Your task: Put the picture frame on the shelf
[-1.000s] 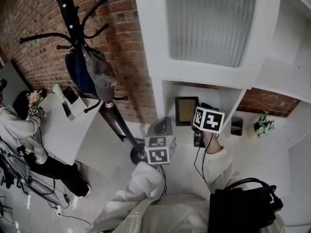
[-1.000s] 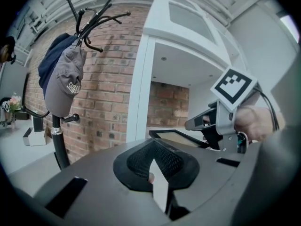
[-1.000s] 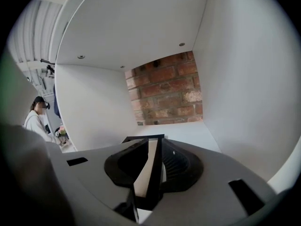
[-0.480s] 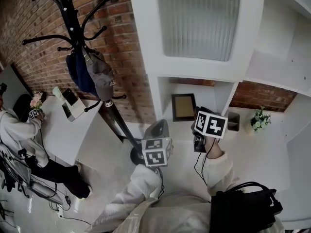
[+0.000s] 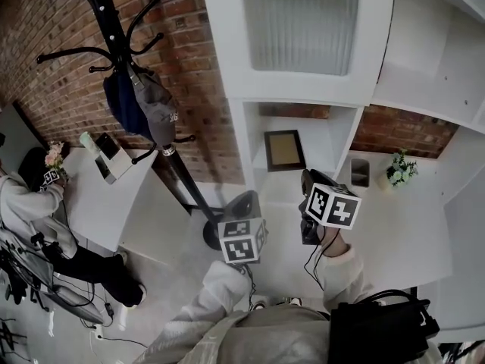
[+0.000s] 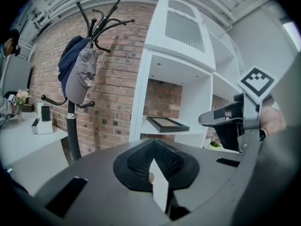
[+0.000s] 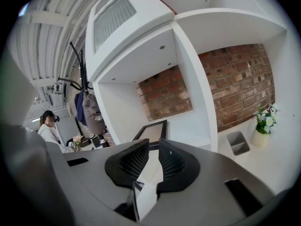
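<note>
The jaws of the left gripper [image 6: 153, 150] are pressed together on nothing, those of the right gripper [image 7: 154, 148] are parted narrowly and empty, and the picture frame [image 5: 283, 150] is laid flat on the shelf [image 5: 327, 159], just above frame centre.

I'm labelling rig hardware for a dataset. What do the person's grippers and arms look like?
Both the left gripper and right gripper have dark grey bodies and black mesh-textured pads. Each carries a white cube with black square markers. A thin black cable hangs from the right one. The sleeves are cream-coloured.
</note>
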Available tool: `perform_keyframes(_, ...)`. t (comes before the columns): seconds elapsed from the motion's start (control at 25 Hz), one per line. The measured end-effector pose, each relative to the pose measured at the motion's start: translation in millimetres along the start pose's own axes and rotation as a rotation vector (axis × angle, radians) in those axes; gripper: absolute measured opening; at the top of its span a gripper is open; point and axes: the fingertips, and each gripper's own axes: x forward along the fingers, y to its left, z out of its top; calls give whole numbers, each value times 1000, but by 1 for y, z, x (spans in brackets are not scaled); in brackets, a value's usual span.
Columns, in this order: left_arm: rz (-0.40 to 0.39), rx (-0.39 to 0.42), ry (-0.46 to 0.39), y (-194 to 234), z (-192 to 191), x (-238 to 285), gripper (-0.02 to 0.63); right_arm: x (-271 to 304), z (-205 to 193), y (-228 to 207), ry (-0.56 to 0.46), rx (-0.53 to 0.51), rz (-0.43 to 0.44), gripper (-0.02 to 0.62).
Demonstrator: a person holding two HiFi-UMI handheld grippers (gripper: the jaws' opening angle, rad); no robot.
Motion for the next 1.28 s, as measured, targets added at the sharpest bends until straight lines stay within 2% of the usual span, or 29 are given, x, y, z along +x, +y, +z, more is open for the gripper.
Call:
perform_keyframes(0.2,-25,-21,20,-5,-17,-17,8,-25,-16,5,-7,-20,-3,43)
perform_keyframes(0.6,-122,-38,62,-20,-44,-37,8,-75,-70,9,41,-12,-37,27)
perform_keyframes(0.76,-122,-69,81,-23,-53,-39,8,-94,-91,2,68,1,-48,25)
perform_keyframes(1.12,-107,-59,62,-52,-46,-57,8,-108,-90,2,58,-21,13,25)
perform_keyframes(1.28,-101,-50,67,-60,-48,-61,8,-112,-96,-5,78,6,18,25)
